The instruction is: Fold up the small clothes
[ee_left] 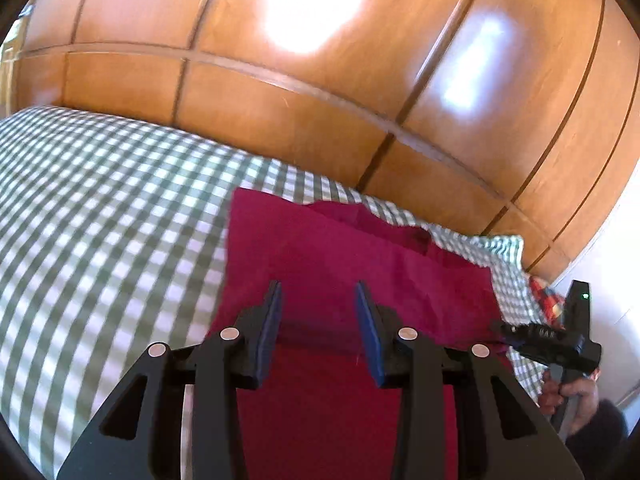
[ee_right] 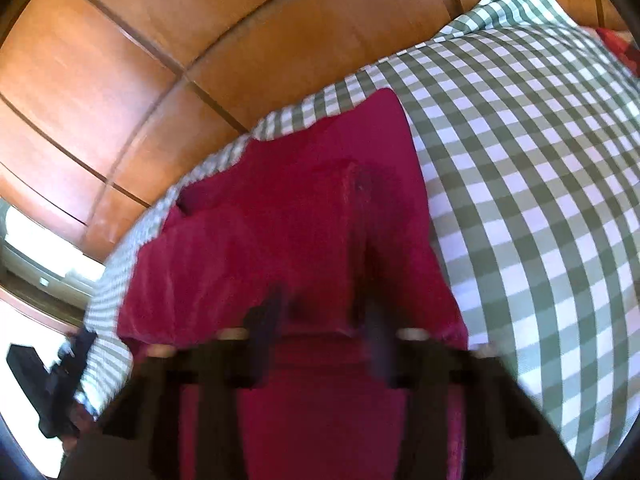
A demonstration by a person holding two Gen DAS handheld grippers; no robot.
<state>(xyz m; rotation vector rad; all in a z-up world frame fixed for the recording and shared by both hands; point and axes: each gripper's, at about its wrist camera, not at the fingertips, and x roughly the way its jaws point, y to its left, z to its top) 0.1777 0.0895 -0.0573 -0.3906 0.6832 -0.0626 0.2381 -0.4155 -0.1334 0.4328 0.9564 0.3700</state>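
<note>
Crimson garment: lies spread across a green-and-white checked bedcover, close to the cover's far edge, with glossy wooden wardrobe panels right behind. Shows a straight left edge in the left wrist view, a rumpled far edge with a darker notch, and a folded layer on top. Left gripper: stands partly open, blue pads well apart, with nothing clamped between them. Hangs above the near part of the garment, pointing down and forward; touches no cloth as far as the view tells, only red fabric showing through the gap. Right gripper: appears badly blurred in its own view, yet shows both fingers apart with crimson cloth visible between. Sits low over the garment, beside a raised ridge of the fabric that runs away from the right-hand finger; cannot tell through the blur whether that finger touches the ridge, and shows no pad pressing on it. Shows up again at the right rim of the left wrist view, gripped at the handle by a hand with a dark sleeve, near the bedcover's corner. Beyond that corner: peeks out a scrap of red plaid fabric, apart from the garment.
</note>
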